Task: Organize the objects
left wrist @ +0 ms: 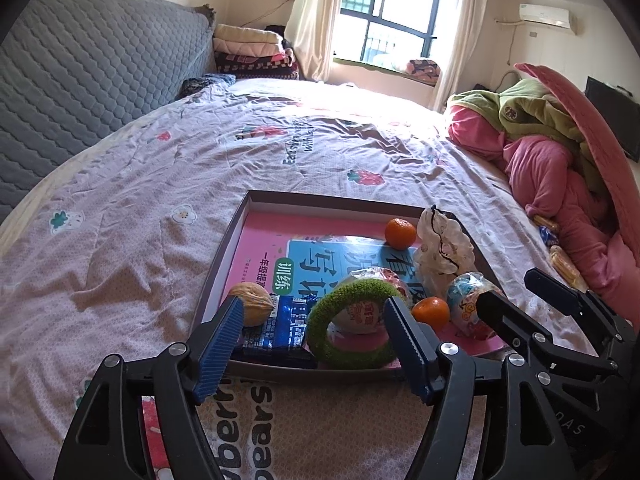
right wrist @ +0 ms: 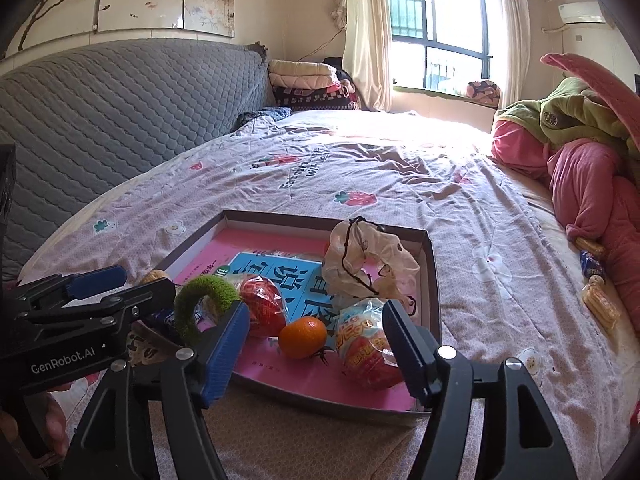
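A shallow box (left wrist: 224, 256) lies on a bed (left wrist: 132, 216) covered with a pale printed sheet. The floor of the box is taken up by a pink and blue workbook (left wrist: 264, 248) lying flat.

Contents of the box, left wrist view:
- A walnut (left wrist: 251, 303) sits at the near left corner, touching a blue foil packet (left wrist: 276, 328).
- A green fuzzy ring (left wrist: 354, 322) leans at the near edge, with a wrapped ball (left wrist: 358, 312) showing through its hole.
- A small orange (left wrist: 431, 312) lies just right of the ring, beside a second wrapped ball (left wrist: 470, 300).
- A second orange (left wrist: 400, 233) sits farther back, beside a crumpled clear bag (left wrist: 442, 246) with a dark cord.

Left gripper (left wrist: 314, 320): jaws apart, nothing between them and no pad pressing on any item. It hovers over the near edge of the box, in line with the blue foil packet and the green fuzzy ring.

Right gripper (right wrist: 316, 326): jaws apart and empty. It hovers over the near right part of the box. In its own view the near small orange and the second wrapped ball appear between the blue pads (right wrist: 226, 348), but neither pad touches them.

The two grippers are side by side, each visible at the edge of the other's view.

Outside the box, a heap of pink and green bedding (left wrist: 560, 160) lies along the right side of the bed, with a few wrapped snacks (left wrist: 564, 266) beside it. A grey quilted headboard (left wrist: 80, 72) stands at the left.
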A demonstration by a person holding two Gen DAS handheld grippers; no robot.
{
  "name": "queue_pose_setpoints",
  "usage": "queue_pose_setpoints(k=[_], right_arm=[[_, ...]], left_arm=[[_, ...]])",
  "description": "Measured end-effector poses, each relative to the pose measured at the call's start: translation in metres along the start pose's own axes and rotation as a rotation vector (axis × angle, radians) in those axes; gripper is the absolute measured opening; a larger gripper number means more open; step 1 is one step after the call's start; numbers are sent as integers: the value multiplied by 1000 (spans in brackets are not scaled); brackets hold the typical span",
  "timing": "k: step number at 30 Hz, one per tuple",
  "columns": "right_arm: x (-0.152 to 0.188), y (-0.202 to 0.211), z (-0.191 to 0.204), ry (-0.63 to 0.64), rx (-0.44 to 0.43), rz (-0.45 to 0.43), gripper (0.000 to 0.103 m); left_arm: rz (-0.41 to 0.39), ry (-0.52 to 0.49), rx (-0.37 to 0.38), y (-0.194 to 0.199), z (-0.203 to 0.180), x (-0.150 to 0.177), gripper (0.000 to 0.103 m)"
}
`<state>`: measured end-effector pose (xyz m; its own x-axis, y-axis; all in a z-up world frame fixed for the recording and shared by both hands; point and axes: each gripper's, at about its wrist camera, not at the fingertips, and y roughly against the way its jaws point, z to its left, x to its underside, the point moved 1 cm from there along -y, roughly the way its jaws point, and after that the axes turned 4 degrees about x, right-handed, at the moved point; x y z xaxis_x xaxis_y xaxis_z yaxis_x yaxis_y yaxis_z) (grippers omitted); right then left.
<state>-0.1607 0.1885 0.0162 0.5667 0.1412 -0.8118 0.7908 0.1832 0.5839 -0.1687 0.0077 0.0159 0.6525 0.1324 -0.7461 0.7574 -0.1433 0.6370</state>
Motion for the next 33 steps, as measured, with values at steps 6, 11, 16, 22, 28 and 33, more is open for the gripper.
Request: queue_pose_setpoints(k=[6,11,16,22,28,33], right_arm=[[-5,18,0,-3,13,-49,76],[-8,36,2,-2,27,-94,78],[-10,53,4,11,60,-140,82],[-7,68,10,26,95,-171,90],[0,73,11,-11,81,-161,90],[6,74,11,-36,72,-149,90]], left_arm=[[-30,1,-16,15,-2,-2,75],[-52,7,-13,29,-3,-3,76],[-73,12,-12,43,-4,-1,77],[-82,-5,-51,56,-6,4,79],[-91,-16,-53,66,-9,11,80],[-81,-12,-96,64,-5,18,80]])
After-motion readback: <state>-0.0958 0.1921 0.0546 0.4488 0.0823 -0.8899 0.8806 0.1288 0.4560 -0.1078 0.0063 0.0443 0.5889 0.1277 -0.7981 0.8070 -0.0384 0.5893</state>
